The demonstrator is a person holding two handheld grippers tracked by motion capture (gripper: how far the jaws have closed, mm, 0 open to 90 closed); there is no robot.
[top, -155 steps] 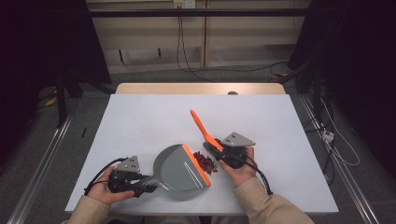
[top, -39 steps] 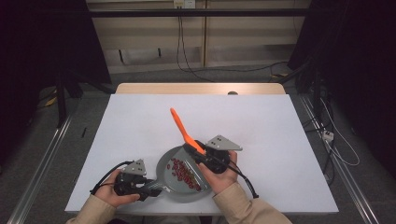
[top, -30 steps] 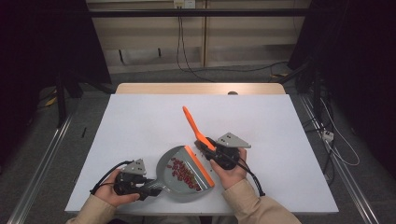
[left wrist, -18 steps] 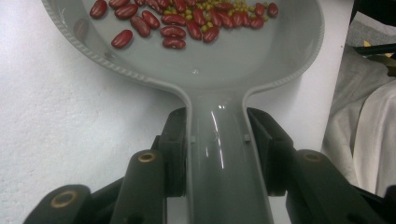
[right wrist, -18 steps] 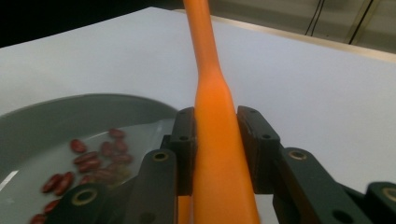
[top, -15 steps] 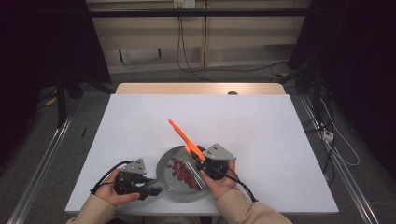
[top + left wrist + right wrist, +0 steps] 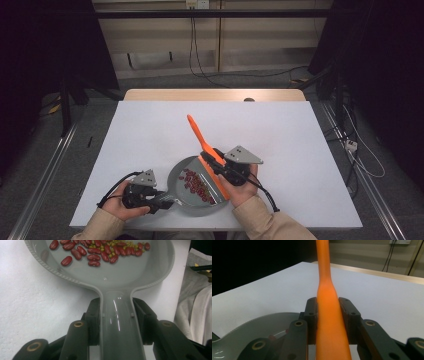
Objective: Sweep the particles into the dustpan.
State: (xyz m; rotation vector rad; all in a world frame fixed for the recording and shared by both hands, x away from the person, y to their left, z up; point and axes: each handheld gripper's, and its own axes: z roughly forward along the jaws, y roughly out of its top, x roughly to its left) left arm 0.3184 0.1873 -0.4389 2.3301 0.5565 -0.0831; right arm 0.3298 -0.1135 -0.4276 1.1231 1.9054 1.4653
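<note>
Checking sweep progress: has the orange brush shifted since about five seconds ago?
Yes. The orange brush sits further left along the table's near edge, with its head now over the grey dustpan holding beans.

Grey dustpan (image 7: 192, 192) lies flat on the white table, near its front edge, handle toward the person's left. Red beans (image 7: 197, 182) and a few small green ones sit inside it. Orange brush (image 7: 202, 145): bristle edge at the pan's right rim, handle tilted up and away.
</note>
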